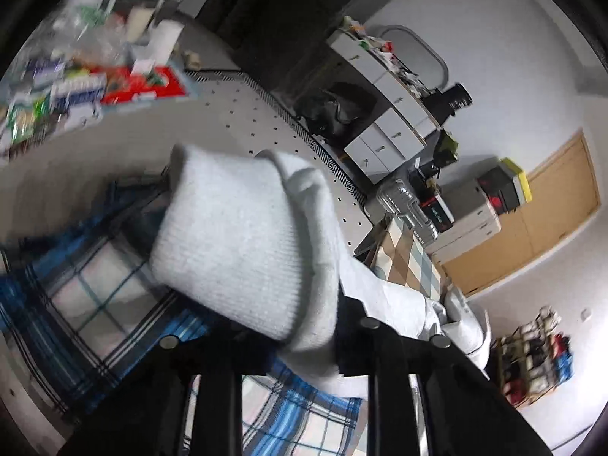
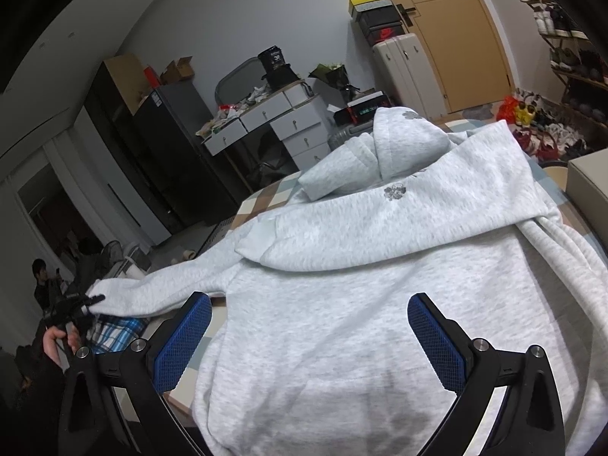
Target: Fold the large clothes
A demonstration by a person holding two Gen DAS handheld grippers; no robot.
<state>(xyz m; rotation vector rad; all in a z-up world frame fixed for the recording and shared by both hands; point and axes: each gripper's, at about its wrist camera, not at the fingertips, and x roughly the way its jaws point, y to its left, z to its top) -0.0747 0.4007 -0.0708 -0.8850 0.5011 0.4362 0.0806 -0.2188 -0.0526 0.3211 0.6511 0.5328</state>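
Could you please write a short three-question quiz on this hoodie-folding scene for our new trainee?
1. True or false: the right tongs are clamped on the hoodie.
2. Multiple choice: what do the left tongs grip? A) the hood B) the end of a sleeve C) the plaid cloth
3. Short answer: what is printed on the back of the hoodie, below the hood?

Key
1. False: their blue pads stand wide apart over the body of the garment.
2. B: the ribbed sleeve cuff is pinched and the sleeve is stretched out to the side.
3. A small dark clover-like mark.
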